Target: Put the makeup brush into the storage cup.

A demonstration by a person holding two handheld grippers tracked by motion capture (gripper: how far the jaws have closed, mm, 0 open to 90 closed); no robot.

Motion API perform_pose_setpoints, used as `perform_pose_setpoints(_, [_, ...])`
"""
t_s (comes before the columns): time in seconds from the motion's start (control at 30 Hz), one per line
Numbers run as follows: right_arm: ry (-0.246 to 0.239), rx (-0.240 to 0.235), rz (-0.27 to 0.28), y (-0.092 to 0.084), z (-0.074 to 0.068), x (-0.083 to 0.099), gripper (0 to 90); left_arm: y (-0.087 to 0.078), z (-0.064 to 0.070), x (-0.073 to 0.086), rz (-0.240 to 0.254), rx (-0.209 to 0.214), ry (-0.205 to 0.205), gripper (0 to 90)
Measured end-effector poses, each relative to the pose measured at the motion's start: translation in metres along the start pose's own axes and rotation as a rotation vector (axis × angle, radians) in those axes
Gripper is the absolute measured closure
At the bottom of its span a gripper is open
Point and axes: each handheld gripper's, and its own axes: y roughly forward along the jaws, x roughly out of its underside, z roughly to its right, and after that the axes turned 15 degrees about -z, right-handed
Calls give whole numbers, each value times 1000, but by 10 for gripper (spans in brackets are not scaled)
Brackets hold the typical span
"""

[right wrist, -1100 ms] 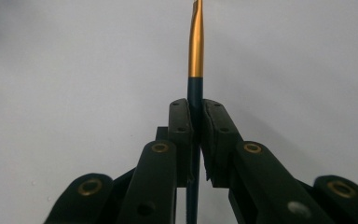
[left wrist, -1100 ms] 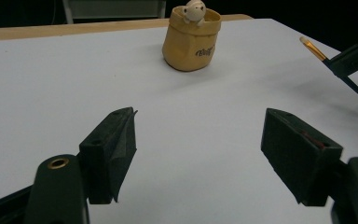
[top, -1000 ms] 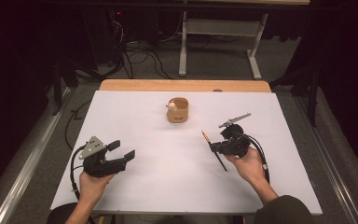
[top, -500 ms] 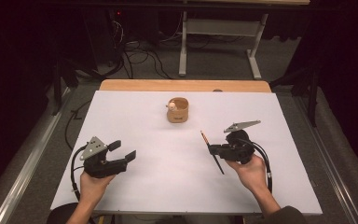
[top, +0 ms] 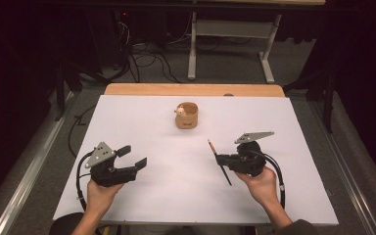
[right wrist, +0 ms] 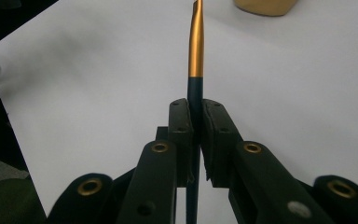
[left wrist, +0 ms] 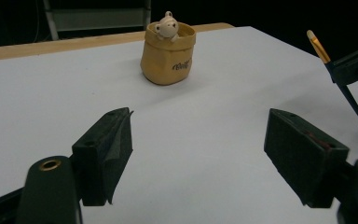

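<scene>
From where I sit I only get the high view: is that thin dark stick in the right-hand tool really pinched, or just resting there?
Observer: Pinched. In the right gripper view the right tool has both black pads pressed on a slim dark-blue pencil with a gold end.
Visitor: What's poking out of the little tan pot?
Observer: The left gripper view shows a small cream bear figure peeking over the rim of the tan bag-shaped pot, which has dark lettering on its front.
Visitor: Does the pencil have a rubber?
Observer: I can't say what it is, but the gold end carries a small pale tip.
</scene>
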Motion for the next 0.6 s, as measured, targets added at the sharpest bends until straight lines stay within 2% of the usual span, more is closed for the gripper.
perform_pose_setpoints(0.1, [-5, 0, 7, 0, 0, 1, 848, 1, 1, -2, -16, 14, -4, 222])
perform_pose_setpoints(0.13, [-12, -2, 8, 0, 0, 1, 848, 2, 1, -3, -33, 39, -14, 219])
perform_pose_setpoints(0.2, [-13, -9, 13, 1, 0, 1, 848, 3, 2, -4, -46, 45, -7, 226])
perform_pose_setpoints(0.3, [-15, -17, 12, 1, -1, 2, 848, 4, 4, -5, -54, 40, 4, 231])
perform_pose_setpoints(0.43, [-24, -28, 27, 0, 0, 3, 848, 7, 8, -12, -70, 45, 39, 232])
perform_pose_setpoints(0.6, [-23, -26, 38, -1, 1, 5, 848, 10, 13, -15, -63, 39, 57, 234])
